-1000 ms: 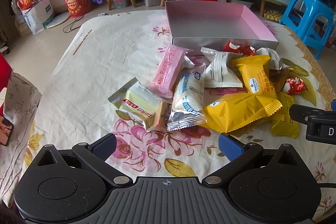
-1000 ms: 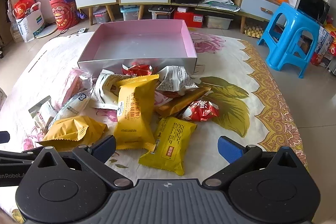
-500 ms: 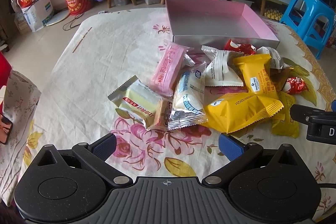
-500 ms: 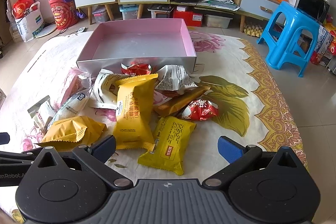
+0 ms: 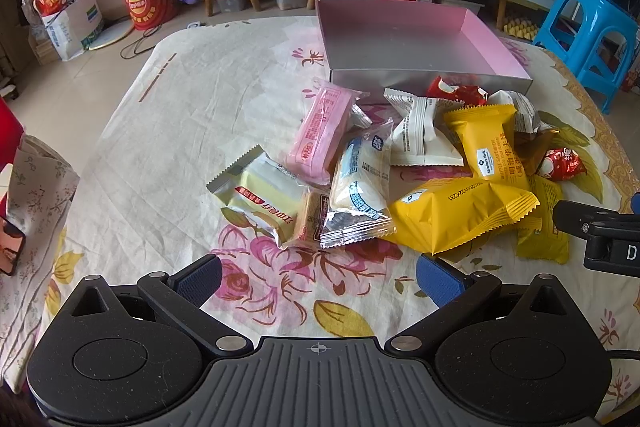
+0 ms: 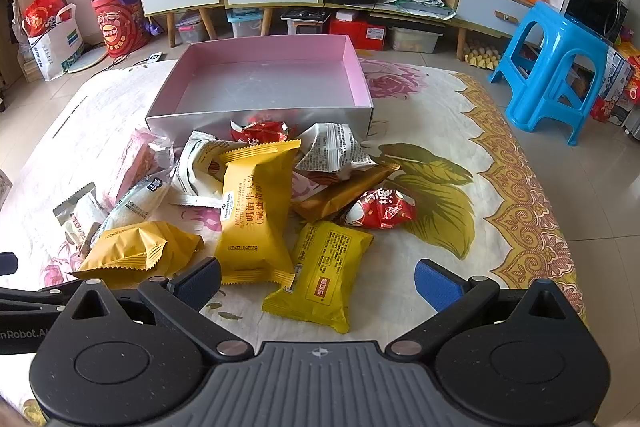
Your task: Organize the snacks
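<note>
**Pink box bare, snacks heaped in front of it**

We note one container: a shallow pink box [image 6: 260, 83] with a silvery outer wall, open at the top, sitting on the floral cloth [image 5: 160, 147] at the far side of the pile. Its grey floor shows bare; no packet lies inside. A red wrapper [image 6: 260, 131] rests right against its near wall.

The snacks lie in a loose overlapping heap just in front of the box. From the left wrist view: a pink packet [image 5: 324, 135], a clear-and-blue wrapped packet [image 5: 362, 183] leaning over it, a silver-edged pale yellow packet [image 5: 264, 199] at the left end, a white packet [image 5: 420, 131], and a puffy yellow pouch [image 5: 456, 215] nearest the camera. From the right wrist view: a tall yellow sandwich packet [image 6: 256, 211] in the middle, a flat yellow packet [image 6: 324, 275] beside it, a brown packet [image 6: 340, 191] and a round red candy wrapper [image 6: 382, 209] to the right. Wrappers look sealed and crinkled.

Left gripper [image 5: 318, 273] hovers over the cloth short of the heap — fingers spread wide, nothing between them. Right gripper [image 6: 318, 277] likewise spread, the flat yellow packet lying below the gap, untouched as far as we can tell.
</note>
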### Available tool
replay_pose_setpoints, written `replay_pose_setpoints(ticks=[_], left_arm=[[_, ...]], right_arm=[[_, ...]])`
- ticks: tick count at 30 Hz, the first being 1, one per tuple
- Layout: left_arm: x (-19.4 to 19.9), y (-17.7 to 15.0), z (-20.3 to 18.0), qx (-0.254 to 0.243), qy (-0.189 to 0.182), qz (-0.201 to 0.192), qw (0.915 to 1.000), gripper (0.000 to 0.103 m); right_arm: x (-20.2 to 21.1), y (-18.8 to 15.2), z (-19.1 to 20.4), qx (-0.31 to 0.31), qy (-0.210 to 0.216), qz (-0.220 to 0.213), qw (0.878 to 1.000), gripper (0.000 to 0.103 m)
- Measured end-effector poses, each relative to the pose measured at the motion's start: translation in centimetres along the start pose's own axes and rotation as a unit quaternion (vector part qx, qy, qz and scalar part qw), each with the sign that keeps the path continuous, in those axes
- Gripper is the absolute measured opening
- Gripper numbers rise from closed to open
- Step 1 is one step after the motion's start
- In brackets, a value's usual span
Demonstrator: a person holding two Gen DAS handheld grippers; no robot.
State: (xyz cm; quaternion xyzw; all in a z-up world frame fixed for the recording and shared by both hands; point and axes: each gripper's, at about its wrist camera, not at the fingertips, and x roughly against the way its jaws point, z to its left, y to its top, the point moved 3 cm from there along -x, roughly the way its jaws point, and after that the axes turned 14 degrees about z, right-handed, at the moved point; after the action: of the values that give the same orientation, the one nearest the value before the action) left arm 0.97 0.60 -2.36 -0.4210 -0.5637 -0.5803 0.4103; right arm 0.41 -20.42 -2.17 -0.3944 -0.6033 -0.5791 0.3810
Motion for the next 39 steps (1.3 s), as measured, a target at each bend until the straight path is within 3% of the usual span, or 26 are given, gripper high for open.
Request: replay_pose_setpoints(ticks=[34,39], left_arm=[[0.31,-0.04,-0.11,0.000,-0.004,-0.001,1.0000,0.103],[0.54,0.05,0.69,0.000,-0.006,-0.022,0.9998,0.103]], right_arm=[[-0.07,-0.13,-0.08,-0.003,0.001,0.003,1.000,0.095],[0.11,-0.15,-0.19,-0.001,0.003,-0.013,1.000,0.095]])
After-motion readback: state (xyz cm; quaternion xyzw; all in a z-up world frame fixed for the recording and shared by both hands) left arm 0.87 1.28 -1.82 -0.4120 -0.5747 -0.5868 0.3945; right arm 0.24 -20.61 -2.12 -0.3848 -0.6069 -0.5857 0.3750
